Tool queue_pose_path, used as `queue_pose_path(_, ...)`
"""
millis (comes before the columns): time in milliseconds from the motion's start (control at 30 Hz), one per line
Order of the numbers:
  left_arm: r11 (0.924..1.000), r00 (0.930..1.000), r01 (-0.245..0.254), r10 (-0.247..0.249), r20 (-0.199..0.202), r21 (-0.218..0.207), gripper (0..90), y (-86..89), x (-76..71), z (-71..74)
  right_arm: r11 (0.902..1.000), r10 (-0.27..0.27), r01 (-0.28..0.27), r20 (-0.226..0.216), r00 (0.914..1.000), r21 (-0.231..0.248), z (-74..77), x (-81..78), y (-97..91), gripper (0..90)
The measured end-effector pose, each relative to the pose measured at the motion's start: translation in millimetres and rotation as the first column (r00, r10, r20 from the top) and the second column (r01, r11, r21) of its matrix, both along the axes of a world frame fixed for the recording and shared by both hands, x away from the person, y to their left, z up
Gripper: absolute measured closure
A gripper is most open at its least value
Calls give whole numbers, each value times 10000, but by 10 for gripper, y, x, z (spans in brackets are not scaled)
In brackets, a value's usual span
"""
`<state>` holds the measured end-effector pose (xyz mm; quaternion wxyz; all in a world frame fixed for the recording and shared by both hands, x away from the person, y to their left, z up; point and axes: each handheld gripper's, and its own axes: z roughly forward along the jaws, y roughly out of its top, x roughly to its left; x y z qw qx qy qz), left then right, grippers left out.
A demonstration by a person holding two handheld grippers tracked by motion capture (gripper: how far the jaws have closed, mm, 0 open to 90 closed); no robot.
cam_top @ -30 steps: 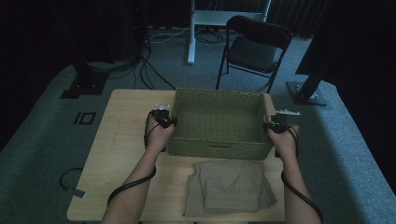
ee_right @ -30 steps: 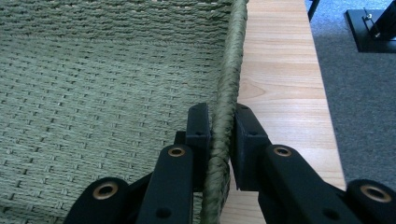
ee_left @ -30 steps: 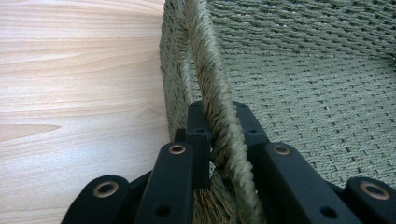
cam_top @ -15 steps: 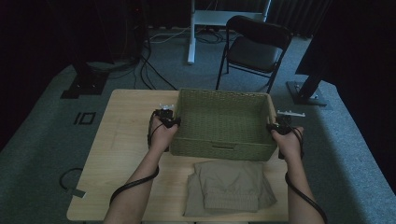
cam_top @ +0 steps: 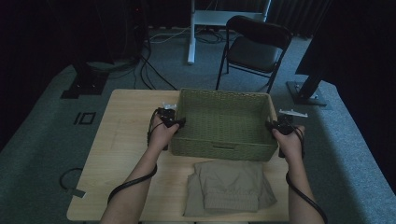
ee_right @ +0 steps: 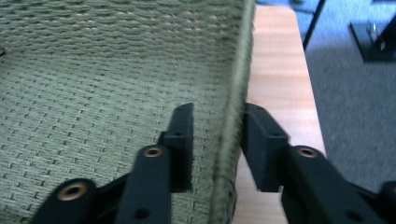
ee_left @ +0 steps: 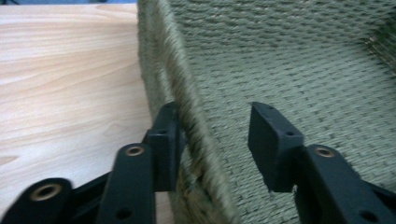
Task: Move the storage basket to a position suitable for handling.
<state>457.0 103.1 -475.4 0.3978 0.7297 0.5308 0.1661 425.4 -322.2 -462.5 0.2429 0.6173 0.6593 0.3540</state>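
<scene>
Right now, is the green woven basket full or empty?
Empty: the green woven basket shows only bare woven floor in all views; the folded beige cloth lies outside, on the table.

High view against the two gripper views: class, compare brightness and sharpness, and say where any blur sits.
High view: dim, room dark behind, yet the basket and folded cloth are readable. Left gripper view: brightly lit, the near basket rim is smeared while the weave farther in is sharper. Right gripper view: also bright, the rim between the jaws is soft, the table edge beyond clearer.
</scene>
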Motion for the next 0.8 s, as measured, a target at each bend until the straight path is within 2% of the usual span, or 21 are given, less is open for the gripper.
queue_pose_path(67, 9997, 9996, 191, -194, -206, -144, 515, 7, 15, 34, 9998, 204, -205, 257, 9995, 15, 23, 8, 1, 552)
queue_pose_path(100, 9997, 9996, 191, -194, -206, -144, 457, 7, 15, 34, 9998, 204, -205, 257, 9995, 15, 23, 8, 1, 552)
queue_pose_path(133, 9990, 9996, 270, -275, -109, -365, 428, 16, 21, 50, 9996, 250, -238, 967, 9950, -127, 51, 7, 0, 469)
queue_pose_path(167, 9990, 9993, 353, -356, -105, -283, 421, 22, 22, 64, 9997, 235, -224, 1032, 9944, -118, 65, 8, 0, 433)
queue_pose_path(200, 9978, 9978, 657, -657, 20, 92, 421, 30, 20, 78, 9997, 235, -224, 1032, 9944, -118, 65, 8, 0, 433)
queue_pose_path(233, 9953, 9958, 907, -911, 118, 344, 335, 33, 14, 87, 9989, 330, -364, 1072, 9937, 294, 92, 11, 8, 383)
queue_pose_path(300, 9904, 9913, 1258, -1278, 325, 577, 326, 44, 1, 114, 9984, 436, -474, 1123, 9927, 310, 98, 11, 14, 351)
queue_pose_path(367, 9880, 9877, 1503, -1517, 383, 363, 280, 71, -13, 152, 9965, 581, -642, 1088, 9924, 528, 126, -3, 31, 346)
queue_pose_path(400, 9902, 9888, 1379, -1389, 545, 209, 271, 83, -22, 191, 9954, 829, -885, 1337, 9875, 358, 162, -26, 49, 316)
queue_pose_path(433, 9916, 9890, 1272, -1285, 729, 225, 271, 90, -31, 216, 9954, 829, -885, 1337, 9875, 358, 162, -26, 49, 316)
queue_pose_path(467, 9925, 9878, 1198, -1218, 971, 260, 257, 99, -46, 258, 9950, 785, -867, 1482, 9858, 497, 176, -39, 61, 281)
queue_pose_path(500, 9918, 9861, 1264, -1278, 1065, 206, 244, 109, -63, 288, 9900, 987, -1144, 1732, 9799, 828, 220, -76, 86, 260)
queue_pose_path(533, 9920, 9857, 1258, -1262, 1117, 105, 244, 128, -91, 335, 9889, 1077, -1244, 1843, 9770, 816, 233, -89, 98, 217)
queue_pose_path(567, 9920, 9857, 1258, -1262, 1117, 105, 244, 128, -91, 335, 9889, 1077, -1244, 1843, 9770, 816, 233, -89, 98, 217)
queue_pose_path(600, 9896, 9825, 1430, -1440, 1183, 172, 244, 140, -114, 361, 9867, 1241, -1414, 1900, 9739, 803, 249, -104, 117, 178)
queue_pose_path(667, 9879, 9815, 1546, -1545, 1132, 75, 244, 162, -153, 397, 9808, 1483, -1698, 1984, 9688, 961, 278, -137, 152, 157)
queue_pose_path(700, 9878, 9820, 1557, -1547, 1081, -4, 243, 179, -175, 411, 9715, 1826, -2072, 1940, 9639, 1149, 310, -178, 185, 158)
queue_pose_path(733, 9870, 9803, 1602, -1580, 1186, -95, 243, 205, -211, 434, 9715, 1826, -2072, 1940, 9639, 1149, 310, -178, 185, 158)
queue_pose_path(767, 9860, 9797, 1654, -1618, 1187, -207, 243, 224, -237, 447, 9725, 1926, -2122, 1804, 9646, 964, 327, -207, 205, 203)
queue_pose_path(800, 9839, 9789, 1770, -1736, 1076, -233, 229, 244, -268, 464, 9722, 1978, -2164, 1802, 9635, 899, 336, -229, 217, 203)
